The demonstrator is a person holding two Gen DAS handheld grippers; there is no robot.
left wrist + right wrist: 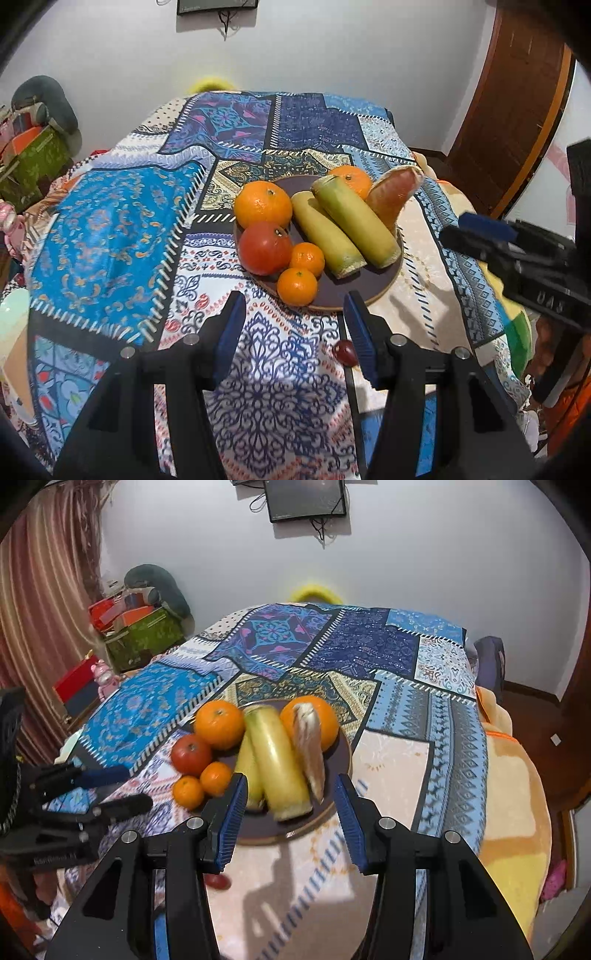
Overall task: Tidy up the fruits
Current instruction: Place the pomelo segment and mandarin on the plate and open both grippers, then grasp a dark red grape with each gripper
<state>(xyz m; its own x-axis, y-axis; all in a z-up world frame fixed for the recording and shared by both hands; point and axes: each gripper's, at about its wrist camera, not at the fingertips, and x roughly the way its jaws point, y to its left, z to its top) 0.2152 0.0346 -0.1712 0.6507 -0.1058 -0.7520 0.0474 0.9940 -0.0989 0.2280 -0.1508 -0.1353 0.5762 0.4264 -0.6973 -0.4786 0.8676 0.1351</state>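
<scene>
A dark round plate (340, 291) (258, 830) on the patterned cloth holds two large oranges (263, 203) (219, 724), a red tomato (265, 248) (191, 753), two small tangerines (297, 287) (188, 792), two yellow-green stalks (354, 218) (277, 760) and a peeled citrus wedge (393, 195) (310, 753). A red grape (343, 352) (218, 881) lies on the cloth in front of the plate. My left gripper (295, 321) is open and empty just before the plate. My right gripper (290, 812) is open and empty over the plate's near edge; it shows at the right in the left wrist view (476, 236).
The patchwork cloth (110, 229) (406, 657) covers a table that drops off at the right onto an orange-yellow blanket (517, 794). Boxes and clutter (136, 627) stand at the far left by a curtain. A brown door (517, 103) is at the right.
</scene>
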